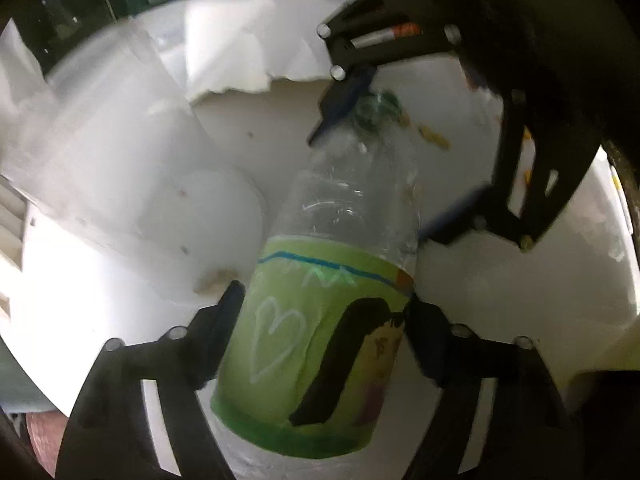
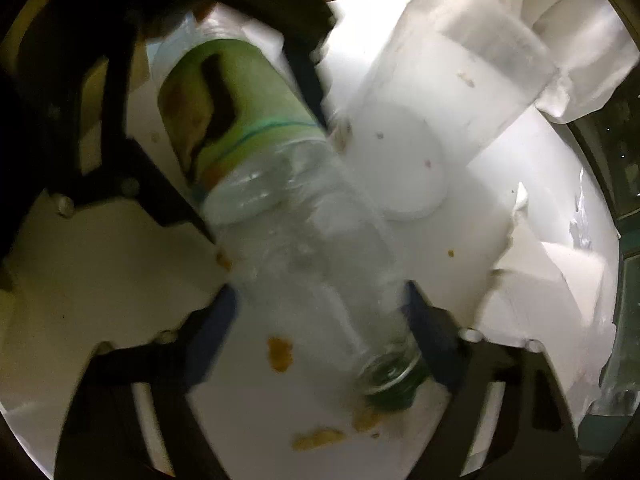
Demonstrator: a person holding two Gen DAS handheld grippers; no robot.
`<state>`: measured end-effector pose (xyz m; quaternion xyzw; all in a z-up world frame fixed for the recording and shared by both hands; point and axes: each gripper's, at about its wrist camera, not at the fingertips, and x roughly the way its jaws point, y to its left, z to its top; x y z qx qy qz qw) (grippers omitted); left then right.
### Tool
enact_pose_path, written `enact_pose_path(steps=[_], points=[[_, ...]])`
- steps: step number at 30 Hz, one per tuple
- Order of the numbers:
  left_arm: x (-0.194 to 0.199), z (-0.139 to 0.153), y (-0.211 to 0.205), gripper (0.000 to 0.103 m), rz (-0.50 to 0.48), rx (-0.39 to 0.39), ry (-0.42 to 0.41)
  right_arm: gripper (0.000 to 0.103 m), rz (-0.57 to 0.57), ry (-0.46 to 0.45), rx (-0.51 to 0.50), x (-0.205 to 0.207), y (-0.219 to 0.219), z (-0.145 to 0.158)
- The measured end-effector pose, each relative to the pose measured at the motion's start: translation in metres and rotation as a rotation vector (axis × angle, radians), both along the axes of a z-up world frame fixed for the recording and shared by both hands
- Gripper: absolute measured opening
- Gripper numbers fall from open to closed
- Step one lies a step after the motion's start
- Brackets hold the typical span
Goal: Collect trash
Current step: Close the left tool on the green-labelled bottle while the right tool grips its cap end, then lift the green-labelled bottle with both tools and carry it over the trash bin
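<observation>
Left wrist view: a clear plastic bottle lies on the white counter, its base end between the two fingers of the left gripper. The dark fingertips sit right at the sides of the green label, touching it on both sides as far as the blur lets one judge, so the left gripper is holding the bottle by its labelled part. The label carries a white hand-drawn heart, a blue line along its upper edge and a dark figure on a yellowish patch; pale lettering above the heart is too smeared to read. At the bottle's far end, the right gripper stands over the green neck. A clear plastic cup lies on its side to the left, torn white paper beyond it, and yellow crumbs are scattered near the neck.

Right wrist view: the right gripper straddles the bottle's clear shoulder, fingers set narrowly. Its right fingertip meets the bottle near the open green neck; the left one stands just clear. The label faces away, no writing legible. Crumbs lie beside and below the neck. The cup lies to the upper right.
</observation>
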<state>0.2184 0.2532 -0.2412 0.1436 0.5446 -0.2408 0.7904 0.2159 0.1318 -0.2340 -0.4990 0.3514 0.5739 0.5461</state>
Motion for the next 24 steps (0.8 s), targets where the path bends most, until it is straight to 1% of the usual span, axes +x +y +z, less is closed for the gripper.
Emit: enact_pose_path(steps=[2,5,7,10,14,20,24], points=[[0.0,-0.001,0.002,0.07,0.012,-0.008,0.004,0.067,0.009,-0.003,-0.005,0.001,0.001,0.0],[0.0,0.001,-0.001,0.069,0.006,-0.003,-0.004,0.066,-0.006,0.007,-0.01,0.003,-0.001,0.0],[0.0,0.002,-0.002,0.069,-0.001,0.002,-0.01,0.065,-0.012,0.004,-0.011,0.005,0.005,-0.001],[-0.005,0.002,-0.001,0.069,-0.019,0.014,-0.02,0.062,-0.009,-0.006,-0.019,-0.004,0.003,0.0],[-0.013,0.011,-0.009,0.069,-0.069,0.036,-0.051,0.058,0.001,-0.026,-0.041,-0.006,-0.001,0.004],[-0.019,0.037,-0.017,0.069,-0.12,0.023,-0.1,0.058,-0.031,-0.078,-0.047,-0.017,-0.007,0.031],[-0.028,0.064,-0.024,0.069,-0.176,0.033,-0.163,0.057,-0.083,-0.143,-0.046,-0.035,-0.014,0.058]])
